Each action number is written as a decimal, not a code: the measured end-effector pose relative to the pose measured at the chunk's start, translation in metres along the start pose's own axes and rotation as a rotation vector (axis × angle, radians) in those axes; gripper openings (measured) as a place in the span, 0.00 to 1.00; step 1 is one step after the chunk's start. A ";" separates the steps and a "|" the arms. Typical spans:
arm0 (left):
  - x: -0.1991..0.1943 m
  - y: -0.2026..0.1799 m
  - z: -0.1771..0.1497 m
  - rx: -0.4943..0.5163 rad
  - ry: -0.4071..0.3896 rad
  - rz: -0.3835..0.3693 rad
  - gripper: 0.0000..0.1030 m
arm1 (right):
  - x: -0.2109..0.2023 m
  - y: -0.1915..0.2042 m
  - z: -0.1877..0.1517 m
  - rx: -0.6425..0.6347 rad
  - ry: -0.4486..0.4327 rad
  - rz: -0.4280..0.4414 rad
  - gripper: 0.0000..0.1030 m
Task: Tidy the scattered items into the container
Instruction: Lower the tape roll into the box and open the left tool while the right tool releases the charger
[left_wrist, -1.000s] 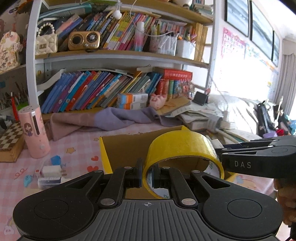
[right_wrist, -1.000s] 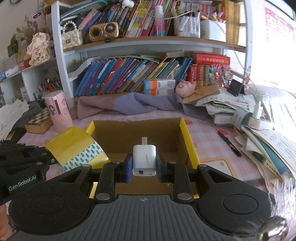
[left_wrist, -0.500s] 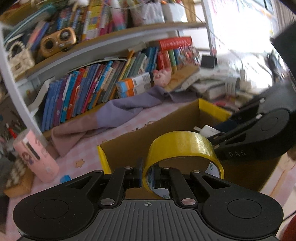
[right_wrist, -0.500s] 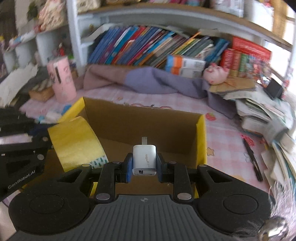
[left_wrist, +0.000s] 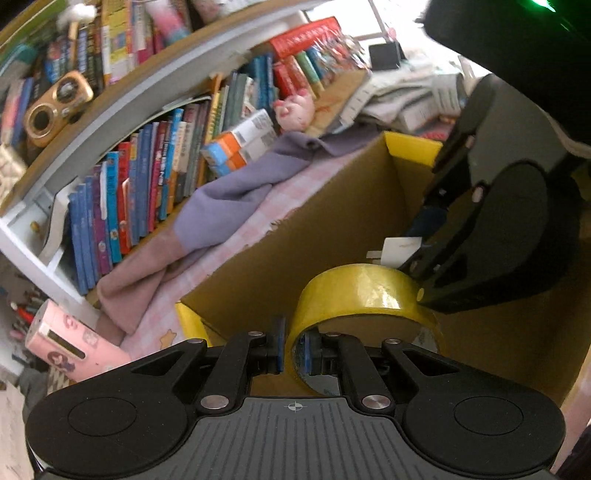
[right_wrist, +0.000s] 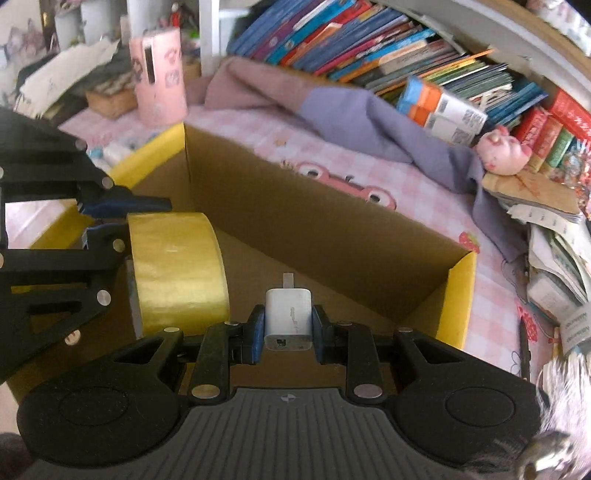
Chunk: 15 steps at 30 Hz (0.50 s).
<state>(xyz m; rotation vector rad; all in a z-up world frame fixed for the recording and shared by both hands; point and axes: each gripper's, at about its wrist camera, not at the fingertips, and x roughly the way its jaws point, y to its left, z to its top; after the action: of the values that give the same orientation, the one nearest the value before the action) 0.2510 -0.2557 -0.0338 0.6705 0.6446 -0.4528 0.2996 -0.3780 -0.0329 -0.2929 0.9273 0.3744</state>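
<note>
Tape first: my left gripper (left_wrist: 291, 349) has its pads pinched on the wall of the yellow tape roll (left_wrist: 364, 291), one pad outside, one inside the ring. I see the roll standing on edge, its open core facing across my left-wrist view, the hoop arching up and away from the fingers. It hangs over the open cardboard box (right_wrist: 295, 199), inside the yellow-edged walls. On my right, the right gripper (right_wrist: 289, 328) is clamped tight on the white charger (right_wrist: 289, 317), pads against its two flat sides. Its long axis runs straight out along the fingers, metal prong pointing forward toward the box's far wall, port end facing the camera. Both grippers sit close together above the box floor, tape just left of the charger.
</note>
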 end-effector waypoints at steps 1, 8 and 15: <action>0.001 -0.001 -0.001 0.003 0.006 -0.004 0.09 | 0.002 0.000 0.000 -0.004 0.009 0.002 0.23; 0.006 -0.008 -0.005 0.000 0.036 -0.017 0.10 | 0.007 0.002 0.000 -0.019 0.039 0.020 0.23; 0.004 -0.010 -0.007 -0.014 0.024 -0.018 0.17 | 0.007 0.002 0.000 -0.017 0.037 0.025 0.23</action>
<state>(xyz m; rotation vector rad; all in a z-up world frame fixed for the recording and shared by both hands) 0.2459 -0.2590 -0.0450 0.6583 0.6766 -0.4576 0.3030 -0.3747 -0.0387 -0.3050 0.9650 0.4009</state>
